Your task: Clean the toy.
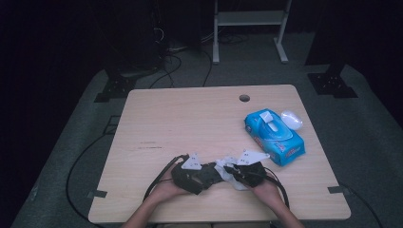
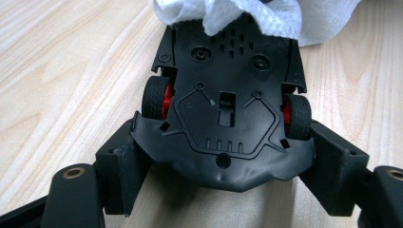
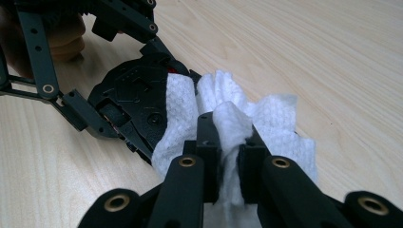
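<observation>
The table (image 1: 157, 118) is pale wood, and the work sits at its near edge, between the person's two hands. Off to the right, well apart from it, lies a blue wipe pack (image 1: 274, 136) with a small white lid (image 1: 292, 119) just beside its far end. The toy car (image 2: 223, 118) is the larger of the two things in hand — a hard black plastic shell, likely light and stiff, its smooth underside probably slippery. It is turned belly-up to the left gripper view, red-hubbed wheels to either side, and its long axis runs away from the left gripper (image 2: 223, 187) toward the right one. The left gripper clamps it across the body near one end, the pads on the flanks just behind a wheel pair, a sound place since the wheels stop it sliding out. The wipe (image 3: 237, 128) is soft, limp and thin — it would bunch or tear if dragged hard. The right gripper (image 3: 229, 164) is pinched tight on a fold of it, the sheet draped against the car's far end.
</observation>
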Motion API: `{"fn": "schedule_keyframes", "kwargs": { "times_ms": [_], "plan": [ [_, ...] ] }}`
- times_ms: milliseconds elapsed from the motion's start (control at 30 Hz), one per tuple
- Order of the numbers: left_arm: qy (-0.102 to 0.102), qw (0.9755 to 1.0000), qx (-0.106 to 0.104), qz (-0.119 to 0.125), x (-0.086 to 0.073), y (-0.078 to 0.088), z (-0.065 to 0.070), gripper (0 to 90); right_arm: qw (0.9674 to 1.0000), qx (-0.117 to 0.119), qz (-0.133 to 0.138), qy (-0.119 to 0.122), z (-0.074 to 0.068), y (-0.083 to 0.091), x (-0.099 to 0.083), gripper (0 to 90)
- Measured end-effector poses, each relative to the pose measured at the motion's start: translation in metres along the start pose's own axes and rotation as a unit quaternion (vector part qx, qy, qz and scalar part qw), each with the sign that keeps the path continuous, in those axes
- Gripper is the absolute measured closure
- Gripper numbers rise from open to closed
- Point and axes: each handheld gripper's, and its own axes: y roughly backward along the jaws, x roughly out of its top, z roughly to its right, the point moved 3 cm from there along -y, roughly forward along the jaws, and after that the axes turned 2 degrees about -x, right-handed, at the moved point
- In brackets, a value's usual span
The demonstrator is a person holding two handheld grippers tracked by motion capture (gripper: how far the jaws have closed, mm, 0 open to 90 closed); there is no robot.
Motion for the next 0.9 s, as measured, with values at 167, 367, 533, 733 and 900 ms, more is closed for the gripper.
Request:
{"fn": "schedule_keyframes", "kwargs": {
  "times_ms": [167, 367, 533, 733, 900],
  "plan": [
    [-0.004, 1.0, 0.004, -0.003, 0.0, 0.0, 0.001, 25.0, 1.0, -0.002, 0.001, 0.002, 0.0, 0.0, 0.0, 82.2],
    [-0.007, 0.9999, 0.009, -0.006, 0.0, -0.001, 0.001, 25.0, 0.9998, 0.017, 0.003, 0.003, -0.012, -0.003, 0.003, 81.5],
    [-0.005, 0.9999, 0.011, -0.003, 0.0, -0.001, 0.002, 25.0, 0.9991, 0.024, -0.009, 0.035, -0.024, -0.006, 0.007, 81.4],
    [0.0, 0.9999, 0.011, 0.0, 0.001, -0.002, 0.001, 25.1, 0.9995, -0.004, -0.014, 0.027, -0.013, -0.003, 0.006, 82.7],
    [0.001, 0.9999, 0.013, 0.003, 0.003, -0.001, 0.0, 25.2, 0.9989, 0.033, -0.015, 0.031, -0.028, -0.015, 0.018, 82.7]
  ]
}}
